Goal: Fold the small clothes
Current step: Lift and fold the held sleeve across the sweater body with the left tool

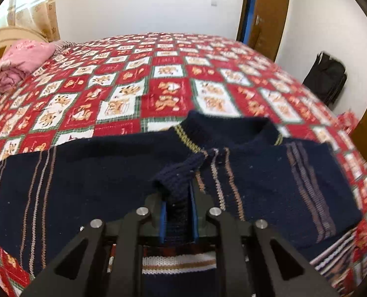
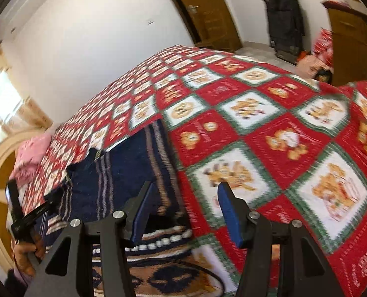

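- Sweater [image 1: 109, 168]: navy, striped, lies spread on the quilt [image 1: 168, 79].
- Left gripper [image 1: 178, 212]: jaws narrow, clamped on the ribbed cuff [image 1: 176, 175] above the sweater front.
- Right gripper [image 2: 183, 212]: jaws wide, nothing between them, above the sweater's edge and the quilt.

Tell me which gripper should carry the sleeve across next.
Left: the left gripper is already shut on the ribbed sleeve cuff over the navy sweater. The right gripper is open, holding nothing.
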`<control>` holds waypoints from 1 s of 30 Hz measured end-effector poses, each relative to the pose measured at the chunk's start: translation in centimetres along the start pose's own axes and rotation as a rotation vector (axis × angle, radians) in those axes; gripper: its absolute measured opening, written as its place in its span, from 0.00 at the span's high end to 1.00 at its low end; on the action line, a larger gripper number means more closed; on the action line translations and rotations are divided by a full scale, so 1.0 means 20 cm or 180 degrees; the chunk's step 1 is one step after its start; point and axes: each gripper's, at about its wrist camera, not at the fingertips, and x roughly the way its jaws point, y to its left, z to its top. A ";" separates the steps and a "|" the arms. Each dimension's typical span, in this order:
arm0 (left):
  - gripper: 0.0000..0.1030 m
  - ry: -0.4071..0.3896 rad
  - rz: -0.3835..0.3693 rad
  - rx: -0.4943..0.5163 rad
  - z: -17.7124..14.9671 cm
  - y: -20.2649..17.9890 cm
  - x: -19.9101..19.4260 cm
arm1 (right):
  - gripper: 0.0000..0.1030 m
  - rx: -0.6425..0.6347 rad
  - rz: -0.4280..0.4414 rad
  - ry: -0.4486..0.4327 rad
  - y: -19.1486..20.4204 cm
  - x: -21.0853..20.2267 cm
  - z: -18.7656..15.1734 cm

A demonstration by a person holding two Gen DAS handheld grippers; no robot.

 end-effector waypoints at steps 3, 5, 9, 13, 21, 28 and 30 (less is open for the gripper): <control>0.80 -0.0056 0.0203 0.0159 -0.01 -0.03 0.01 | 0.53 -0.0333 0.0073 -0.0005 0.14 0.05 -0.01; 0.75 -0.0082 0.0347 0.0245 -0.01 -0.04 0.02 | 0.55 -0.0468 0.0188 0.0083 0.22 0.13 -0.02; 0.55 -0.0029 0.0424 0.0041 -0.03 0.07 -0.01 | 0.55 -0.0430 0.0192 0.0438 0.24 0.32 -0.07; 0.30 -0.0092 0.0560 -0.0251 -0.08 0.26 -0.14 | 0.55 -0.0602 0.0055 0.0466 0.27 0.32 -0.09; 0.30 -0.0210 0.0935 -0.0715 -0.27 0.69 -0.40 | 0.55 -0.1098 0.0431 0.0257 0.63 0.19 -0.08; 0.27 -0.0359 0.1278 -0.1649 -0.44 1.17 -0.58 | 0.55 -0.1583 0.0993 0.0465 1.20 0.38 -0.18; 0.27 -0.0360 0.1371 -0.1930 -0.48 1.30 -0.62 | 0.55 -0.1622 0.1087 0.0601 1.33 0.49 -0.23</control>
